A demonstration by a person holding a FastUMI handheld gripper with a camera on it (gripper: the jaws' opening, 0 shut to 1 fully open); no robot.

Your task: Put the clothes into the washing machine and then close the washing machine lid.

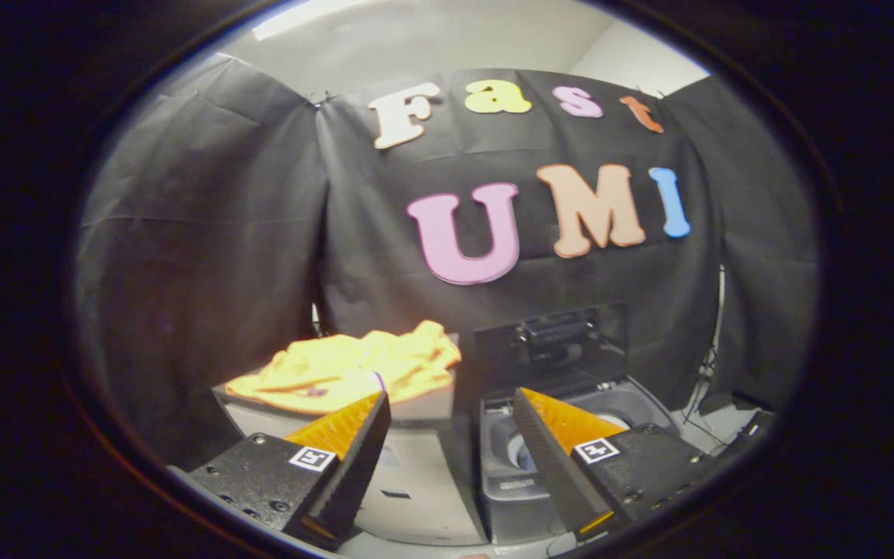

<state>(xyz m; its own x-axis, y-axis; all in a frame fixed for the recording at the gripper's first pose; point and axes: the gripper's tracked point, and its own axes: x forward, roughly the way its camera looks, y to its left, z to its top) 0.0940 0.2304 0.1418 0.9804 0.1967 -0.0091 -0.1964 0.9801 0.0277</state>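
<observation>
Gripper (451, 404) is held level, fingers (354, 442) spread wide apart, nothing gripped between them.

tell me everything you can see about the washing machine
The washing machine is a small grey top-loader that looks like plastic, standing just beyond the fingers, to the right of the white stand holding the crumpled yellow clothes. Its dark lid is raised upright at the back against the black cloth wall. The round tub opening is exposed and partly hidden by the right finger. Nothing touches it; the gripper is open and holds nothing.
</observation>
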